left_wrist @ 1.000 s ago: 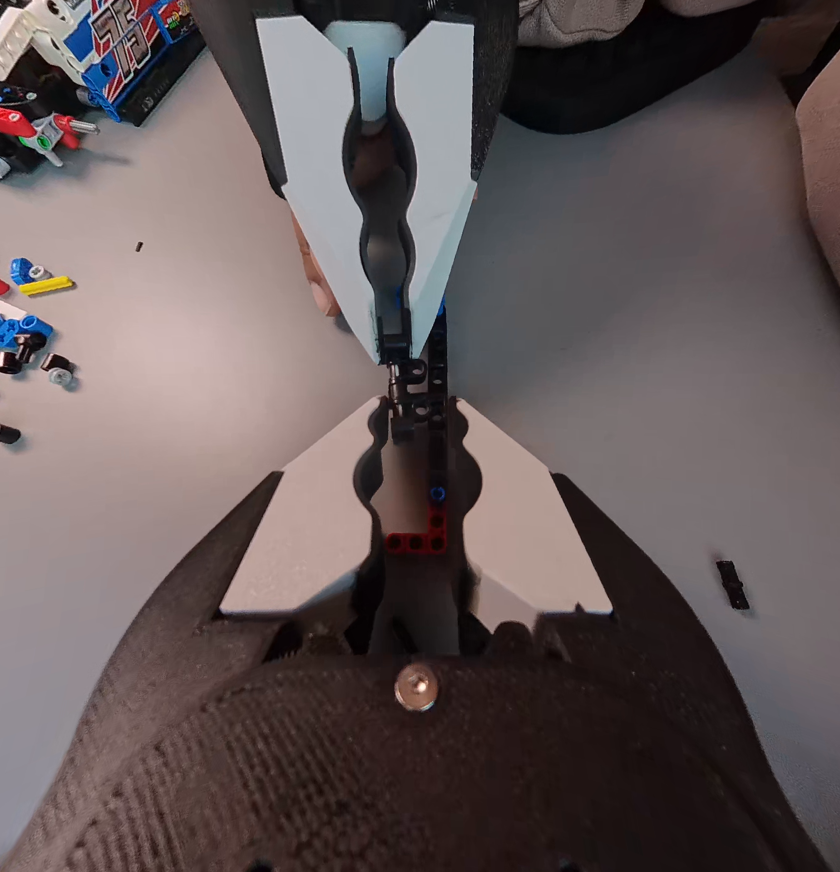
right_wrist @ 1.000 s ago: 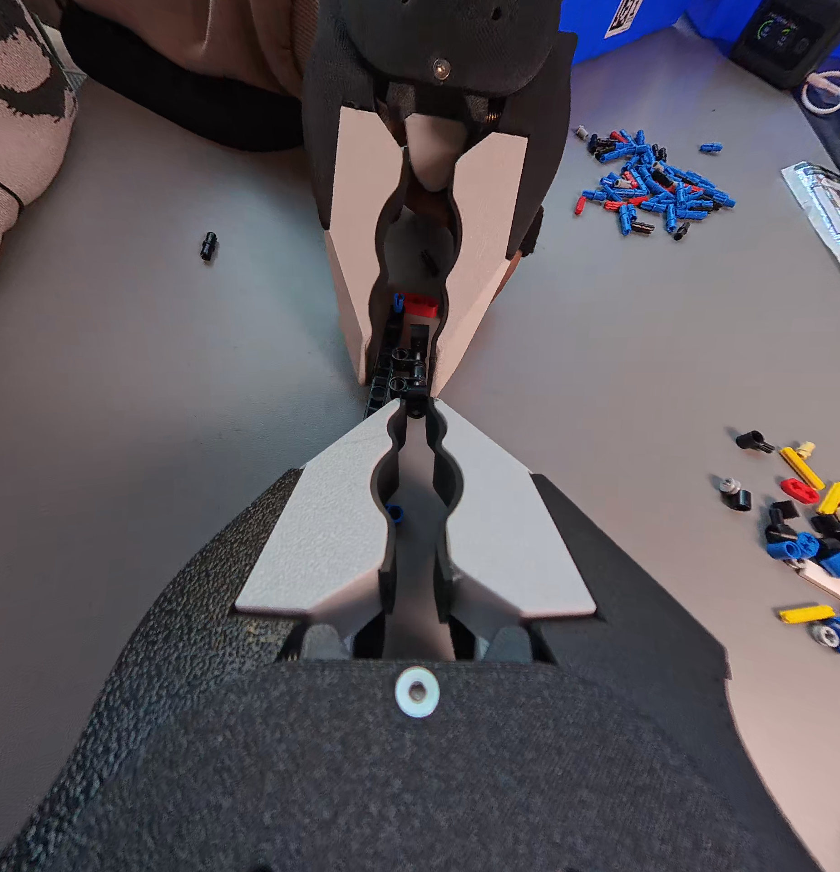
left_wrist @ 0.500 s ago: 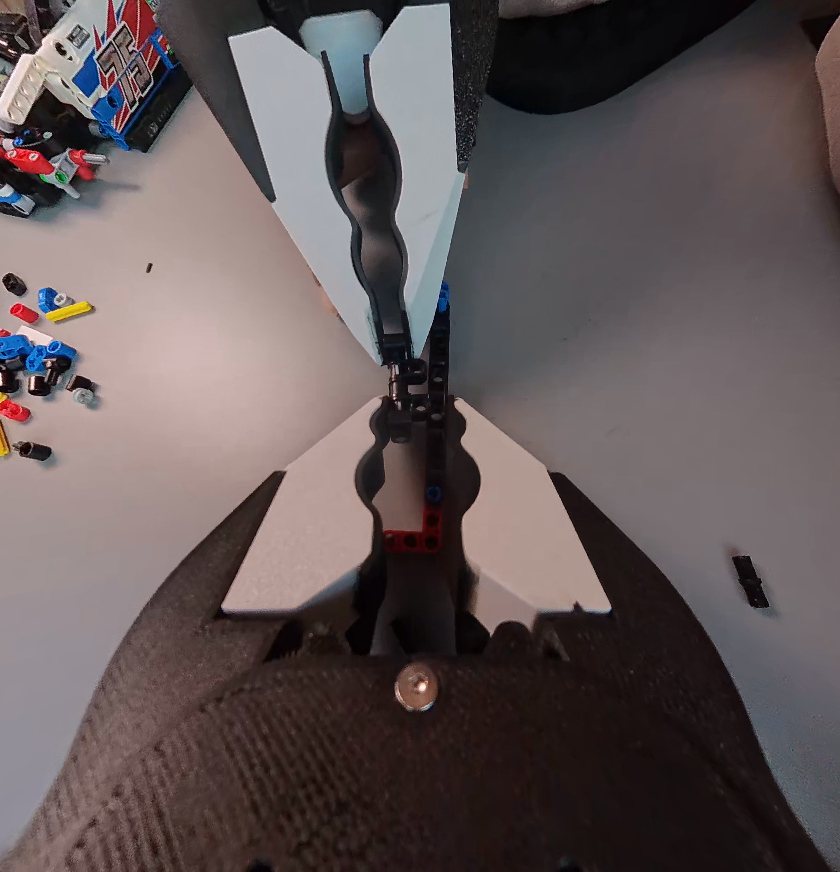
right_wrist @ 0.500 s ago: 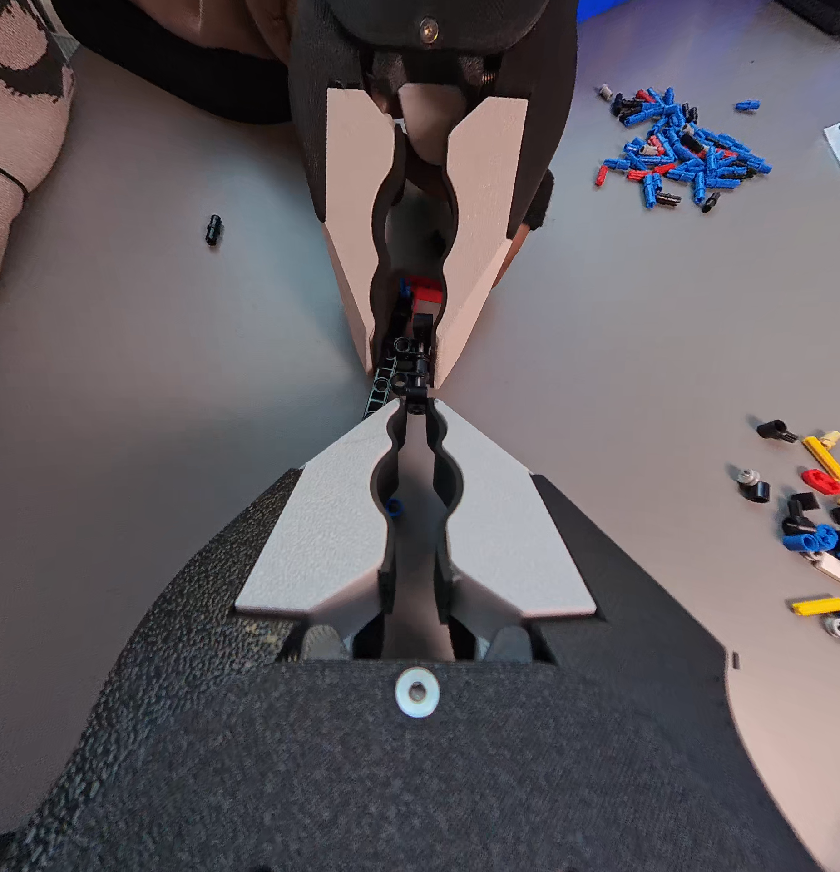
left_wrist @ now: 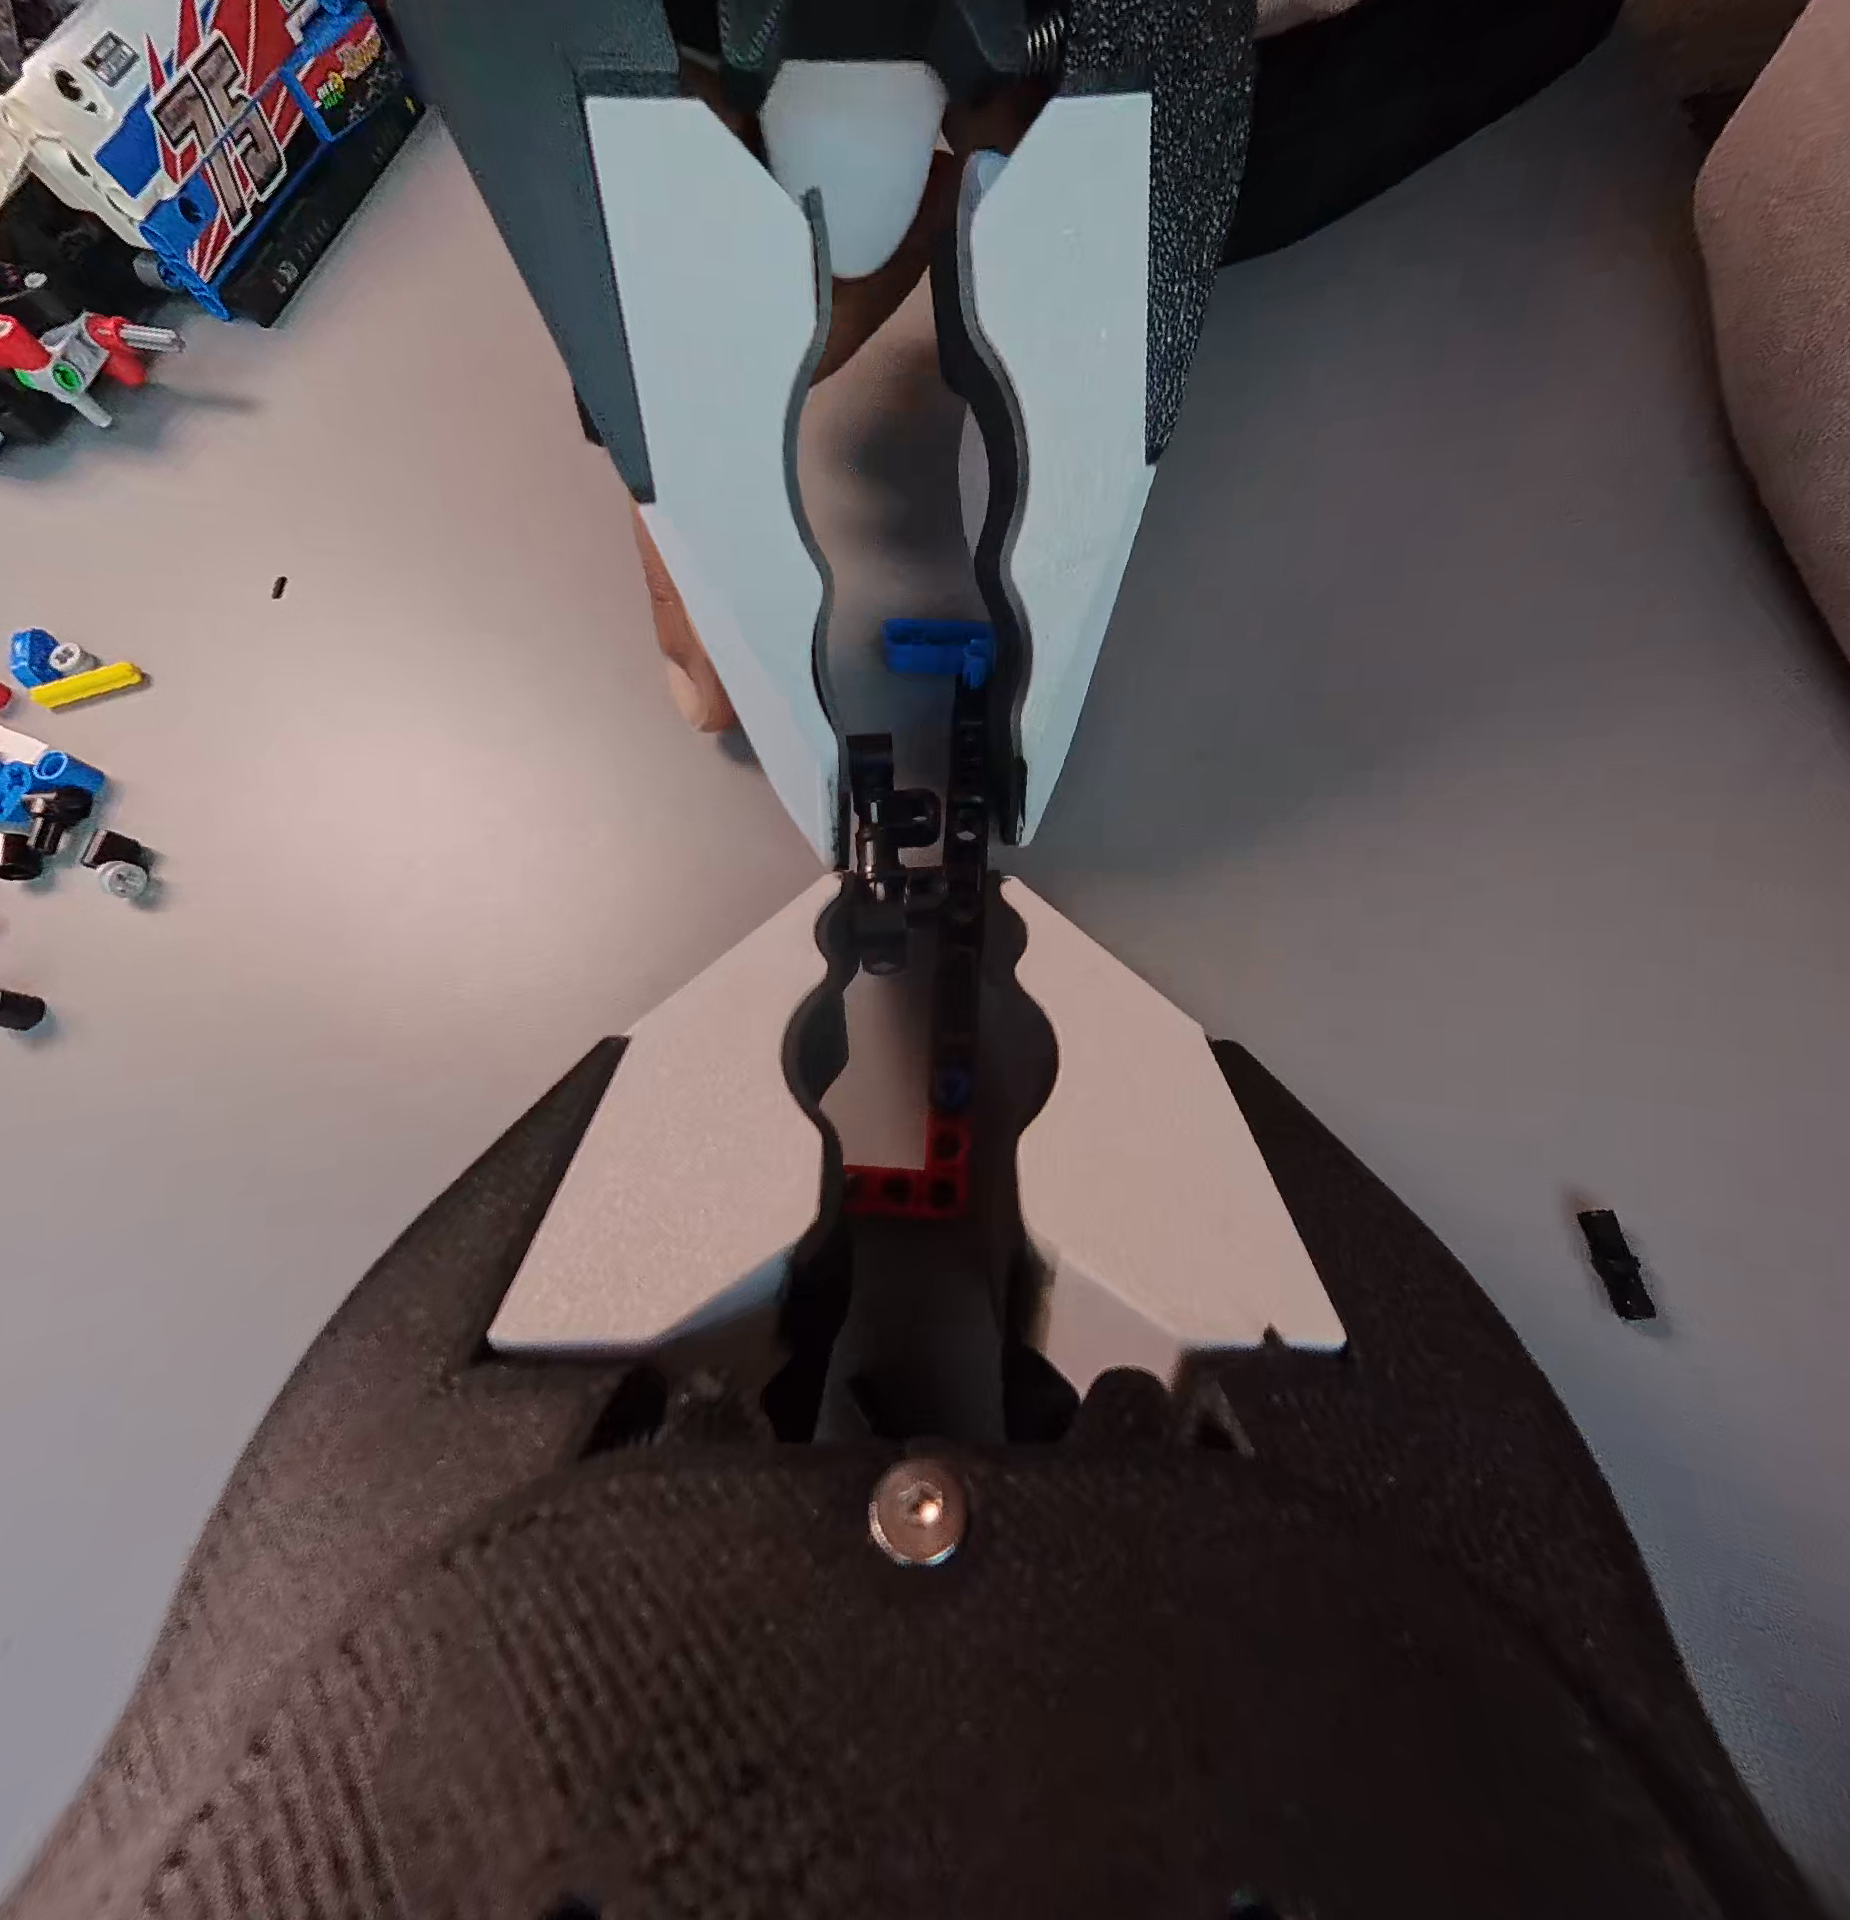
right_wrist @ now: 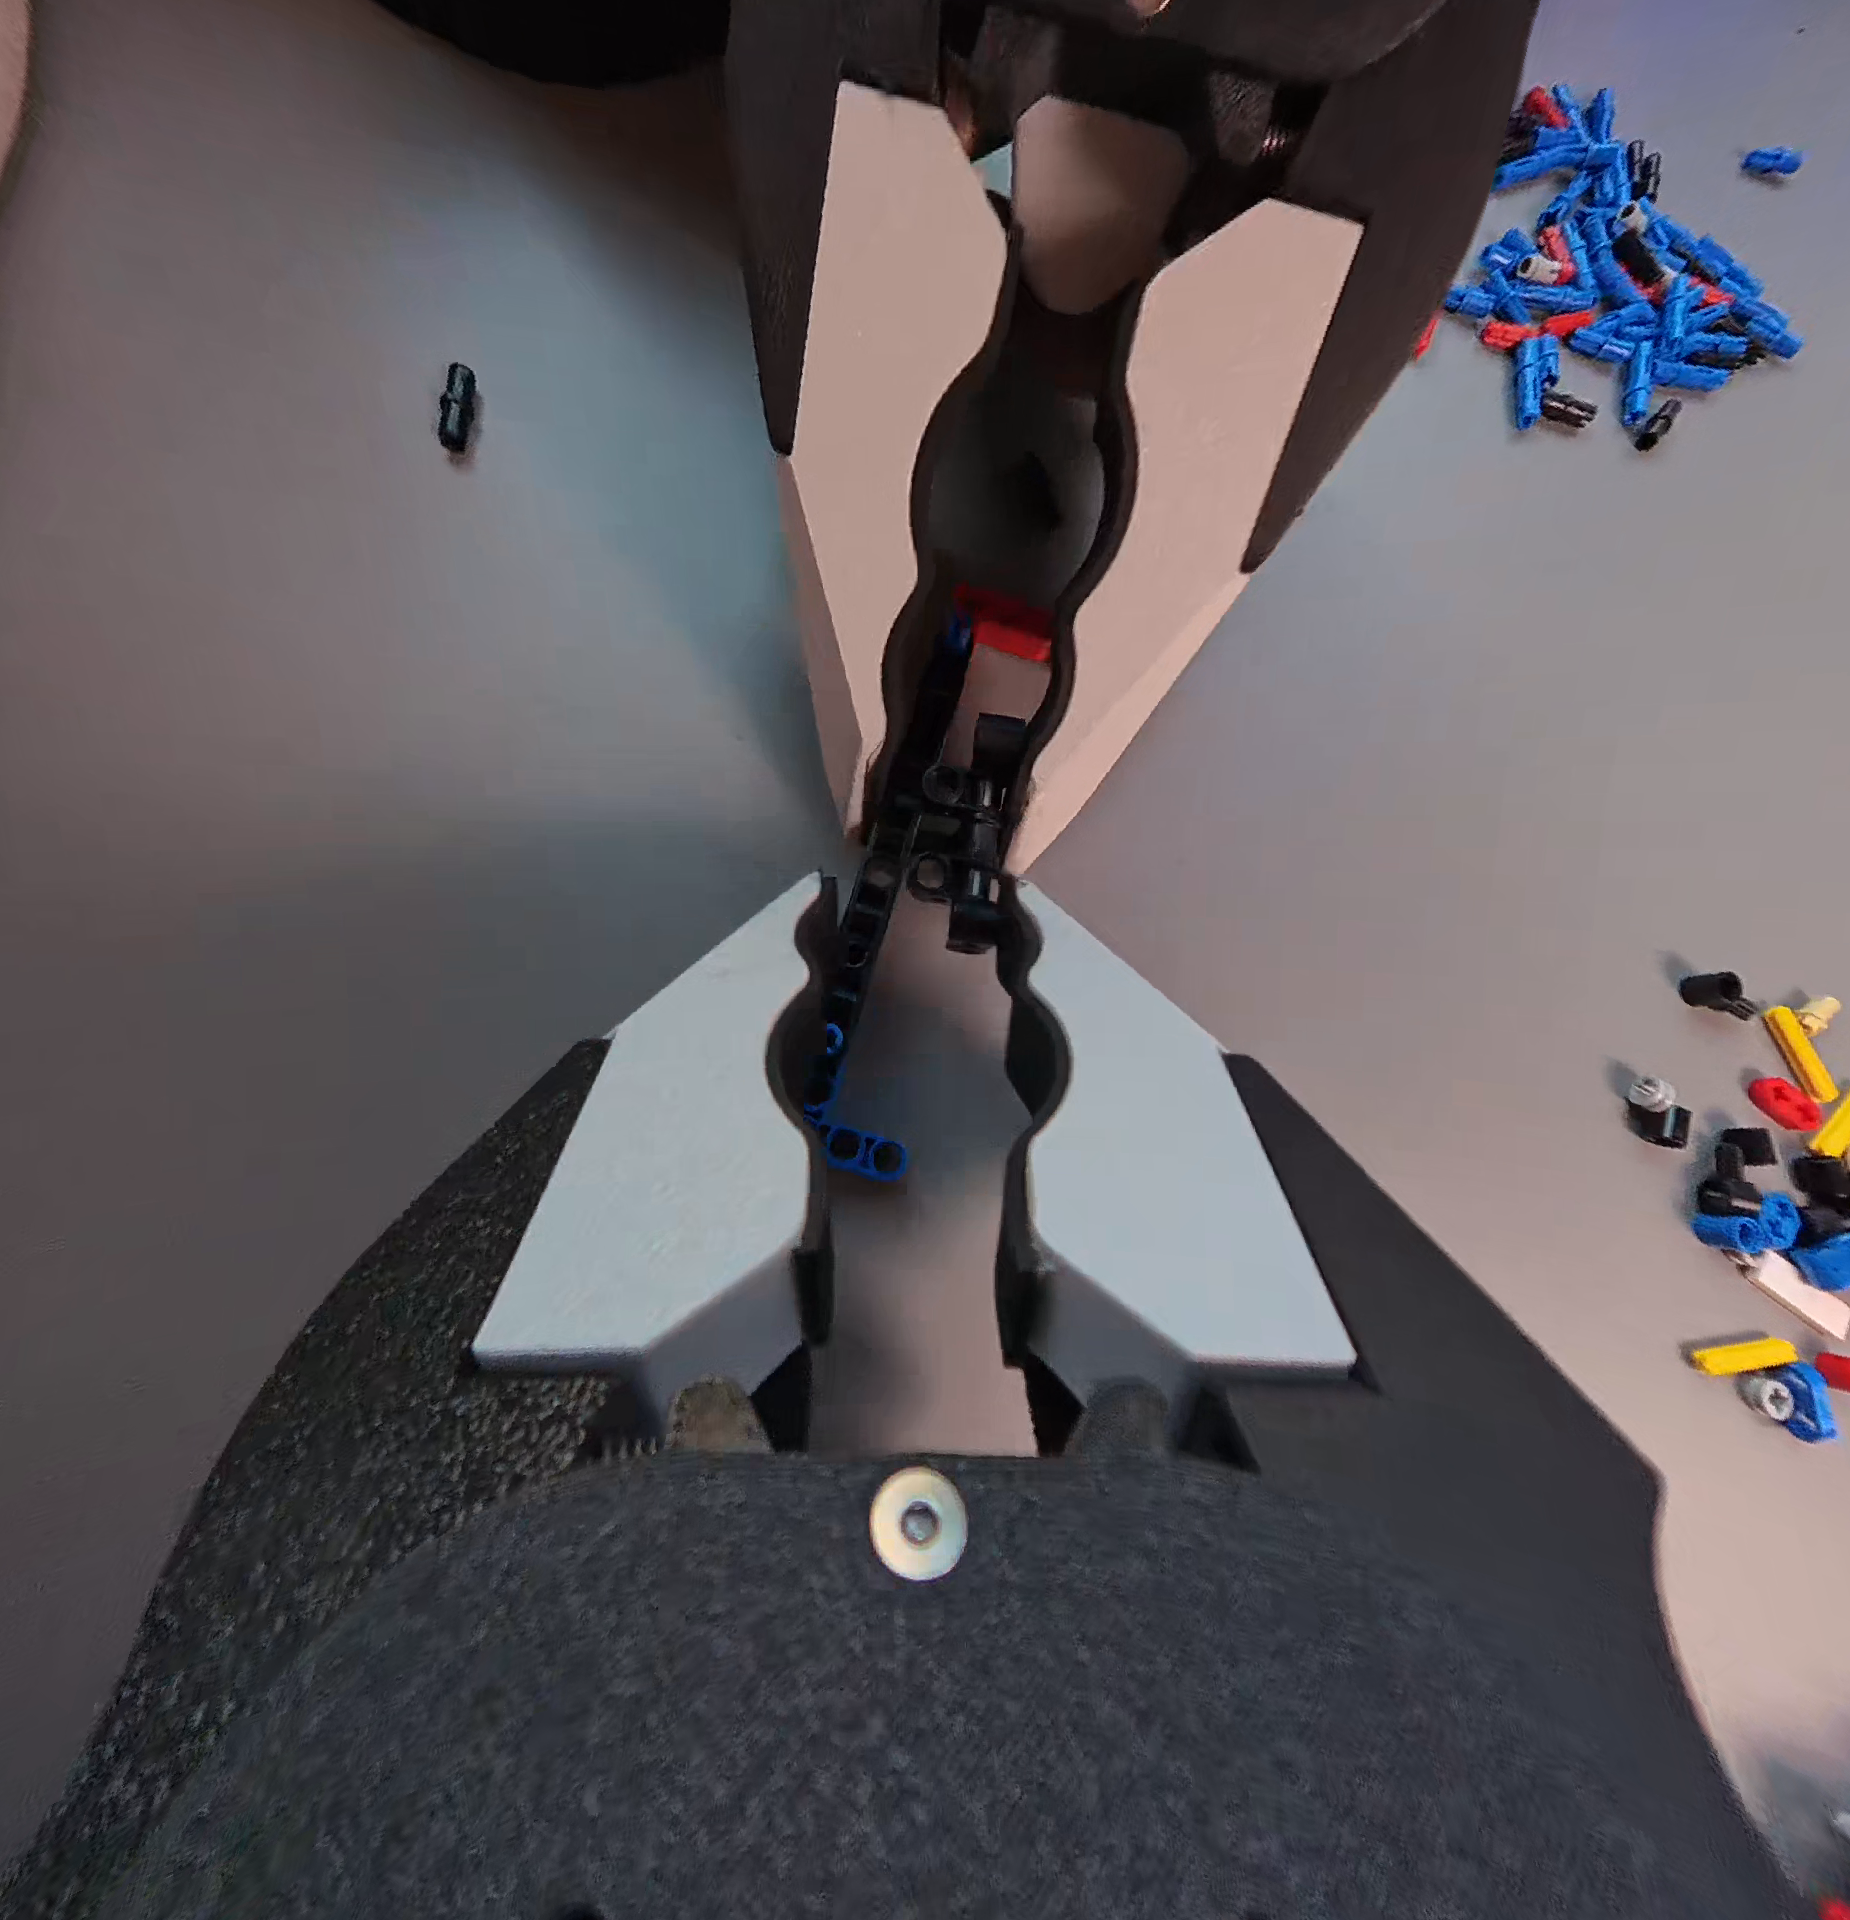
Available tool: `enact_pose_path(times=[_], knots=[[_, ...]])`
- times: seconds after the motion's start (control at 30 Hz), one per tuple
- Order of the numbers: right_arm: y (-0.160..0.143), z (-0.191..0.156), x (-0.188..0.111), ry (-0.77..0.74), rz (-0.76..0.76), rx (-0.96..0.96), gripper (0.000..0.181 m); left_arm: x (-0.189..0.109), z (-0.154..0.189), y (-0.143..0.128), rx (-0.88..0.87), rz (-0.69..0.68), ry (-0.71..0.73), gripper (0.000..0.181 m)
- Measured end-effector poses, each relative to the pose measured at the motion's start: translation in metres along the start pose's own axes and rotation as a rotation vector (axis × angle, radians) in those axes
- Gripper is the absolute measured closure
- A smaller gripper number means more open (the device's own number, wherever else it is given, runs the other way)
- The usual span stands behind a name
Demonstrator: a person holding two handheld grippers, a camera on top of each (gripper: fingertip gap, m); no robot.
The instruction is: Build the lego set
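On the grey surface (left_wrist: 1316,623), at the left of the left wrist view, loose blue, yellow and black pieces (left_wrist: 43,790) lie near a printed box (left_wrist: 225,135). At centre, the left hand-held gripper (left_wrist: 916,883) is closed on a black lego beam (left_wrist: 965,935) with a red L-piece (left_wrist: 926,1179) and a blue end piece (left_wrist: 931,644). Opposite, the right hand-held gripper (right_wrist: 916,883) has parted its fingers around the beam's black connector (right_wrist: 968,862), gripping nothing; a lone black pin (left_wrist: 1615,1262) lies far right.

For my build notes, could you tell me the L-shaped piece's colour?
Red L-shaped piece, clearest in the left wrist view.
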State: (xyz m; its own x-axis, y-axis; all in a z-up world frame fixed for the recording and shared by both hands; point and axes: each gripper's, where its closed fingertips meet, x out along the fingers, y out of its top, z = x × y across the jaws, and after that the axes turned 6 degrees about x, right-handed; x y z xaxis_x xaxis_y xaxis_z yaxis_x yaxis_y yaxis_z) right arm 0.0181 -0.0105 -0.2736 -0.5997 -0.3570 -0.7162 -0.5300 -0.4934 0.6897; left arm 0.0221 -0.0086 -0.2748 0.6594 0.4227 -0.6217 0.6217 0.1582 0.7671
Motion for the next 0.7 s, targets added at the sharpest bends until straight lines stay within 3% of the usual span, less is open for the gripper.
enact_pose_path(times=[0.13,0.27,0.7], knots=[[0.0007,-0.0002,0.0008,0.018,0.017,0.018,0.156,-0.0003,0.0003,-0.0005,-0.016,0.000,-0.014,0.158],[0.0007,0.0030,0.0016,-0.007,0.019,0.003,0.161,-0.0004,-0.0005,-0.0020,-0.023,-0.008,-0.005,0.144],[0.0017,-0.0036,0.0024,0.100,0.011,-0.014,0.156,-0.0018,0.0031,-0.0032,0.024,-0.020,0.014,0.157]])
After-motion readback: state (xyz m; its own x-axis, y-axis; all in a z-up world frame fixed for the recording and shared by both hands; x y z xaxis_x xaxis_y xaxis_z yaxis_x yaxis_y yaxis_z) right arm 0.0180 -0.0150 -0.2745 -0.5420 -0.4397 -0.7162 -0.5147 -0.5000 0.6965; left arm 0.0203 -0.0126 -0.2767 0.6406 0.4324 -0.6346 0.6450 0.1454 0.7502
